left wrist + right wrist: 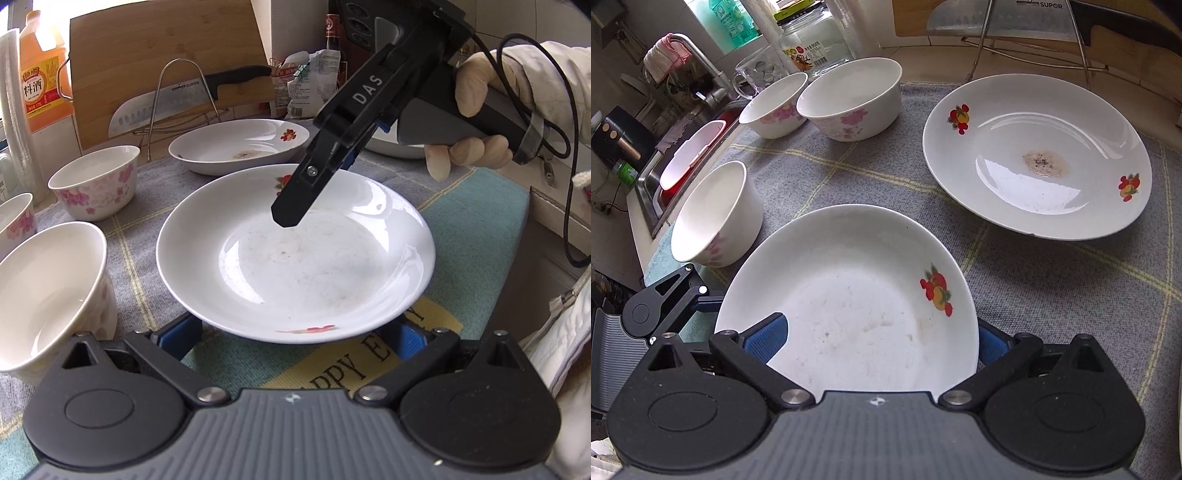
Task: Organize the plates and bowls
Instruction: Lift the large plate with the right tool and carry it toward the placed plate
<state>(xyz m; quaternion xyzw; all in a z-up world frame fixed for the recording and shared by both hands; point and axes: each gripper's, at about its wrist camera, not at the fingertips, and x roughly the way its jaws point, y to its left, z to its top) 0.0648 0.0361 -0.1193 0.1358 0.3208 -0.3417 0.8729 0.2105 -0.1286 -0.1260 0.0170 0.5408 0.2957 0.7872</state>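
Observation:
A white deep plate [295,258] [849,295] with fruit decals lies on the checked cloth [480,221]. My left gripper [295,332] [665,306] is open, its blue pads reaching under the plate's near rim. My right gripper [314,177] [882,336] is open and straddles the far rim, one finger over the plate and the other beneath. A second decal plate [240,144] [1034,155], stained brown in the middle, sits behind. Three pink-flowered bowls [94,181] [48,291] [14,221] stand to the left.
A wire rack [184,96], a knife [177,99] and a wooden board [129,44] stand at the back beside an orange bottle [40,74]. A sink [665,173], a glass jar [812,40] and a mug [757,74] lie past the bowls. A gloved hand [472,85] holds the right gripper.

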